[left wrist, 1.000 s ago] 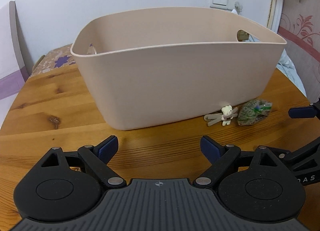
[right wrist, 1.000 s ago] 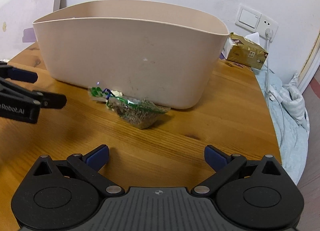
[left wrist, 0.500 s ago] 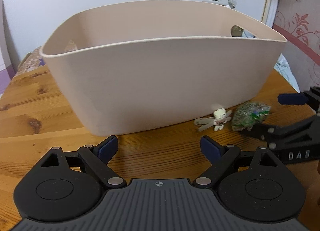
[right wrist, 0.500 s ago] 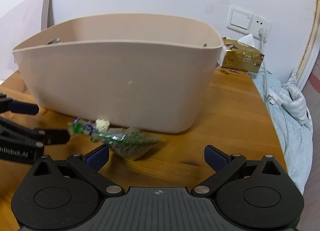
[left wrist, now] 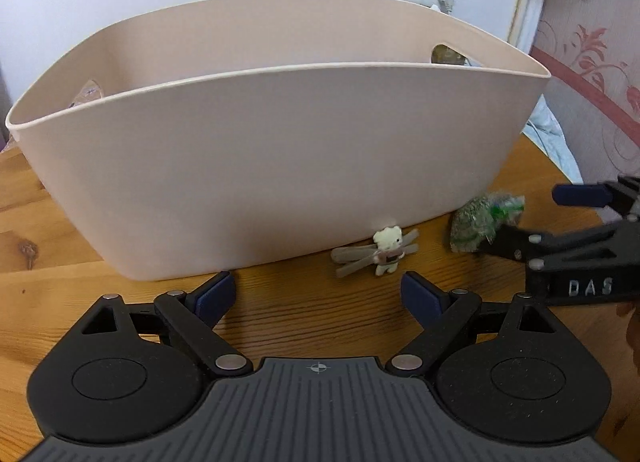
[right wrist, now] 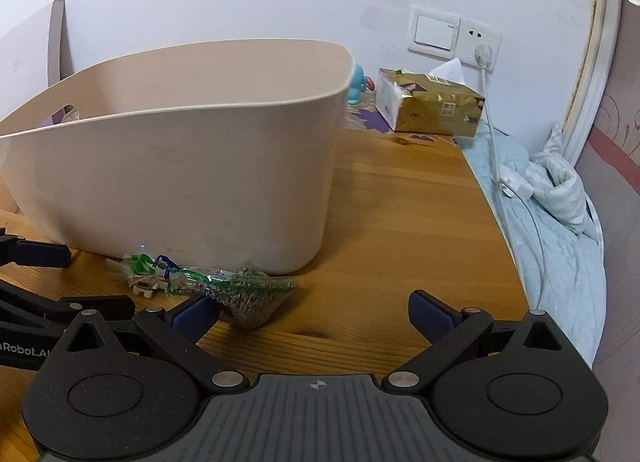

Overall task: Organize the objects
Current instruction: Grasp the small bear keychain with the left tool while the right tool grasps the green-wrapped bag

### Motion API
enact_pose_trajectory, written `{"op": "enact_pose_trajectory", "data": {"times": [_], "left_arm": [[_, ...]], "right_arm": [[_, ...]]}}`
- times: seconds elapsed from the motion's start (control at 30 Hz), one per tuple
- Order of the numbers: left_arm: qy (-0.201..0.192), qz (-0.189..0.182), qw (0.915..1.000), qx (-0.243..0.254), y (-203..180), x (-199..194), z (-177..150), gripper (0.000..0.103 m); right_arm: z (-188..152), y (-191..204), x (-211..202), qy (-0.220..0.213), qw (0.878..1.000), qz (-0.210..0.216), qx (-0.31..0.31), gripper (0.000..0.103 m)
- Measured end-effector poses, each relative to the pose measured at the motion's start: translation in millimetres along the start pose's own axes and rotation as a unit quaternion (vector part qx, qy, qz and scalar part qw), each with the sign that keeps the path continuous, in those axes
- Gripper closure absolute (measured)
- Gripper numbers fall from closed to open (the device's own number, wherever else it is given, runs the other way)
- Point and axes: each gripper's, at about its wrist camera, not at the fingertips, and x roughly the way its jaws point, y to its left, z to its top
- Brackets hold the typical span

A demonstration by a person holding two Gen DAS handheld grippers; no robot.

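Hovering low over the worktop (right wrist: 400, 222), right claw (right wrist: 312, 310) is spread wide, empty. Clear bag of brown pellets (right wrist: 244, 294) lies just ahead and left of centre, touching the left finger pad (right wrist: 192, 314); long axis runs left-right, tied neck pointing left. Left claw (left wrist: 318, 294) also released, empty, with bear trinket (left wrist: 386, 250) just ahead. Right claw is nearer the bag. Beige basket (left wrist: 280, 166) stands just behind both items.
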Motion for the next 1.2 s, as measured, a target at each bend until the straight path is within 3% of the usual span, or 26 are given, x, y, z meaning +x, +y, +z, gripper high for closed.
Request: {"op": "enact_pose_trajectory", "data": {"times": [0.4,0.67,0.8,0.97,1.2], "left_arm": [[-0.024,0.083,0.995,-0.05,-27,9,-1,0.009],[-0.026,0.076,0.9952,-0.056,-46,13,2,0.009],[-0.035,0.102,0.9921,-0.064,-53,19,4,0.009],[-0.043,0.135,0.9858,-0.09,-50,17,3,0.008],[-0.048,0.143,0.9831,-0.105,-23,10,-3,0.008]], "right_arm": [[-8,-10,5,0.013,1.0,0.008,0.005,0.001],[-10,-31,3,0.016,1.0,0.007,0.01,0.001],[-9,-33,6,0.02,1.0,0.024,-0.001,0.001],[-8,-24,10,0.02,0.999,0.035,-0.034,0.001],[-6,-10,15,0.014,0.997,0.061,-0.045,0.001]]}}
